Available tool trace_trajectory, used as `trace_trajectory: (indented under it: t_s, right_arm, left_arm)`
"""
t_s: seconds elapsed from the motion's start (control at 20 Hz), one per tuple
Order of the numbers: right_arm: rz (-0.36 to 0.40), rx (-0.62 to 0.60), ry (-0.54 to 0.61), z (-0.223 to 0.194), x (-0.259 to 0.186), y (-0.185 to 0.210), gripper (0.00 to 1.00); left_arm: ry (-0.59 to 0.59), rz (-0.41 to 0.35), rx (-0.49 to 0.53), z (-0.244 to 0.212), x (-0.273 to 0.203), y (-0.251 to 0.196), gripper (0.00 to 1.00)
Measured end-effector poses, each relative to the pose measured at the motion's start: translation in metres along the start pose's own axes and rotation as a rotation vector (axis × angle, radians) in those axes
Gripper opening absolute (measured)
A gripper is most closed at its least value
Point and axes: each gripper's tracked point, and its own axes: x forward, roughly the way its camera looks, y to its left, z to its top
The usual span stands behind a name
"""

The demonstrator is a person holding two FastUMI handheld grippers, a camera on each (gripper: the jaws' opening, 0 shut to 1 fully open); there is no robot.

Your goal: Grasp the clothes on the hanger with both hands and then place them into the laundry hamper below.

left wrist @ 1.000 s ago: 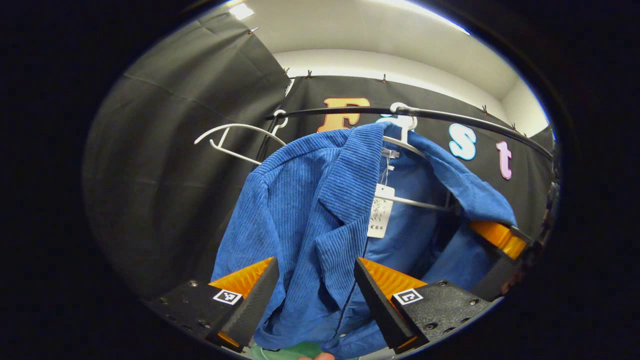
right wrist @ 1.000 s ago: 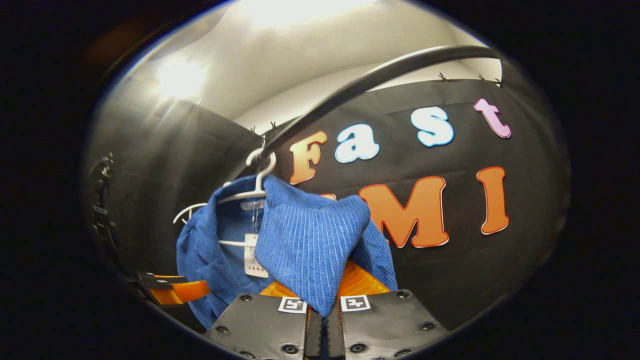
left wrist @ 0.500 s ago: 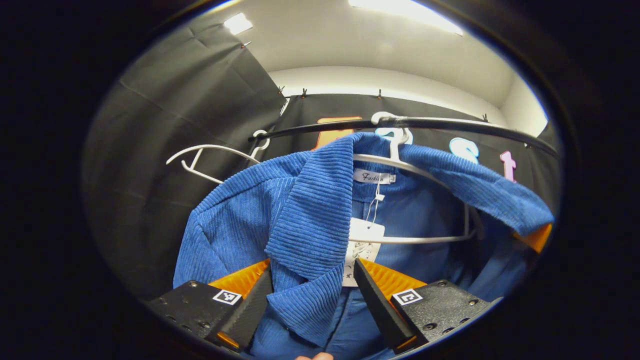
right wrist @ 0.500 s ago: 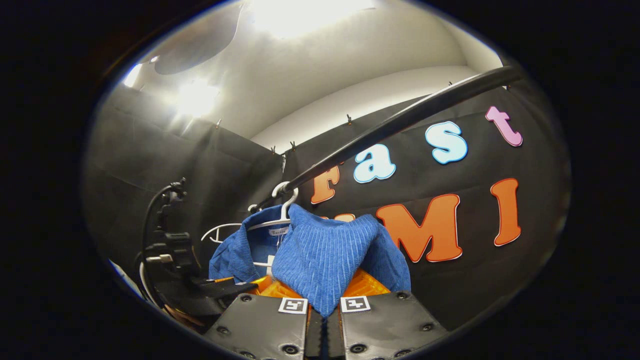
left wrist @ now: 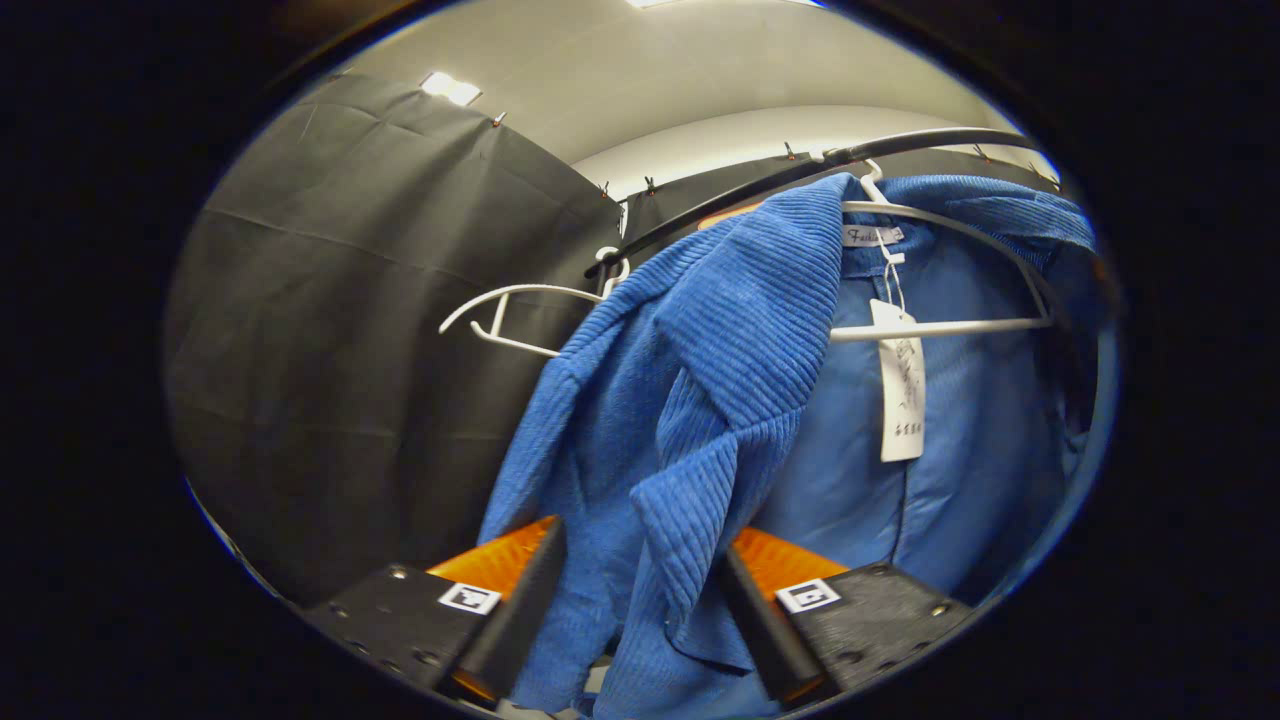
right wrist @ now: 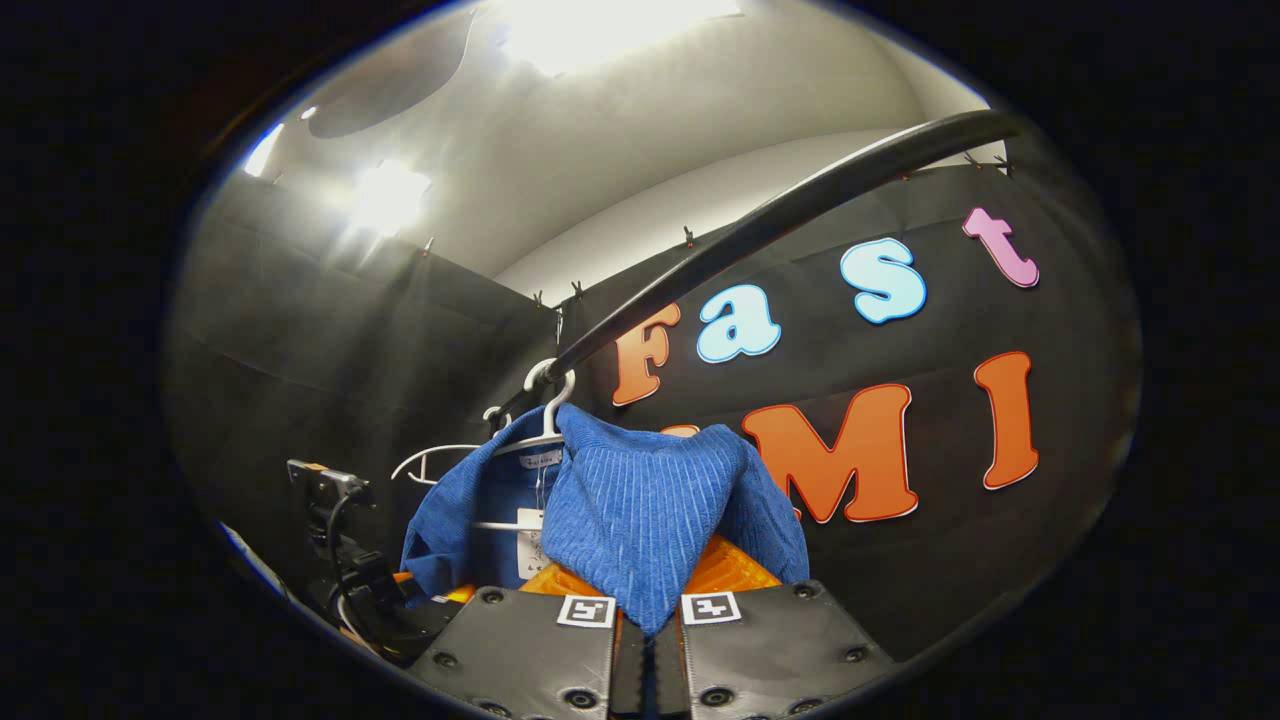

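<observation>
A blue corduroy jacket (left wrist: 720, 330) hangs on a white hanger (left wrist: 940, 326), which hooks over a black rail (left wrist: 900, 150). A paper tag (left wrist: 902, 385) dangles inside the collar. My left gripper (left wrist: 640, 625) is open, and the jacket's front lapel drapes down between its two fingers. In the right gripper view, my right gripper (right wrist: 648, 640) is shut on a fold of the jacket (right wrist: 640, 510) near its shoulder, just below the hanger's hook (right wrist: 548, 385). The left gripper (right wrist: 370, 600) appears there at the lower left, beside the jacket's other side.
An empty white hanger (left wrist: 505, 305) hangs on the same rail to the left of the jacket. The black rail (right wrist: 780, 215) runs diagonally overhead in the right gripper view. Black cloth walls close in the booth behind and to the left.
The left gripper has shifted, so the jacket and hanger now sit higher and farther right in its view. The lapel hangs deeper between its fingers. The right gripper stays shut on the fabric.
</observation>
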Motion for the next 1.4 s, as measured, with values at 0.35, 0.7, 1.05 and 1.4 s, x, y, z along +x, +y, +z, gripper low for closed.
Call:
trace_trajectory:
  t_s: [0.35,0.7,1.05,1.4]
  right_arm:
    - [-0.034,-0.016,0.022,-0.016,0.007,-0.007,0.11]
    - [-0.063,-0.028,0.003,-0.018,0.012,-0.02,0.11]
    - [-0.044,-0.002,0.001,-0.019,0.004,-0.006,0.05]
    - [-0.083,-0.034,0.006,-0.019,0.0,-0.006,0.11]
  left_arm:
    - [-0.027,-0.006,0.14,0.06,-0.02,0.042,0.04]
    - [-0.12,0.046,0.054,0.184,0.01,0.107,0.04]
    - [-0.131,-0.128,0.034,0.209,0.093,0.107,0.06]
    - [0.033,-0.211,-0.027,0.096,0.107,0.094,0.04]
